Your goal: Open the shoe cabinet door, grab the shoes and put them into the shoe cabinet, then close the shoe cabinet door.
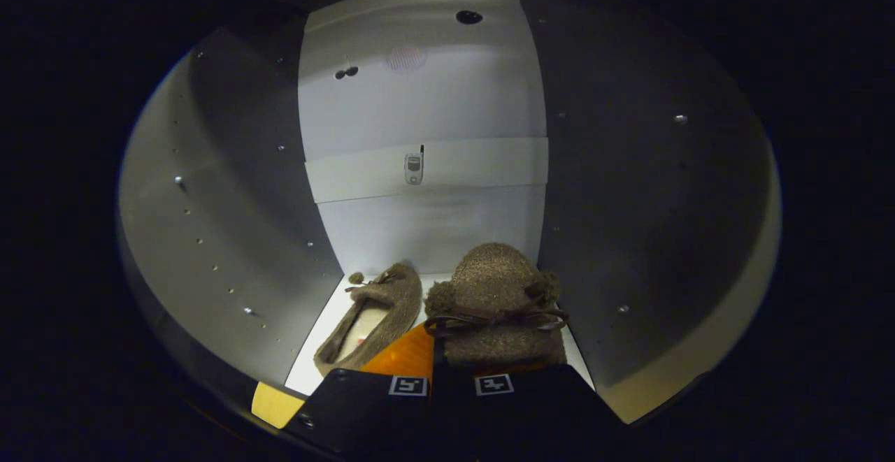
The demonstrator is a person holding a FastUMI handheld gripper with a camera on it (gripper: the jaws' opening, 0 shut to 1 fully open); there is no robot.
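Tongs (451,378) are clamped on the second shoe (498,301), toe aimed at the cabinet (426,98) back, right beside the first shoe (374,319) already on the shelf (316,350).

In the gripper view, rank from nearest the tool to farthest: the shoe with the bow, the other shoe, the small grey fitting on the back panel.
1. Fuzzy brown shoe with bow, at the tool.
2. Second brown slip-on shoe, lying left.
3. Small grey fitting, on the back panel's strip.
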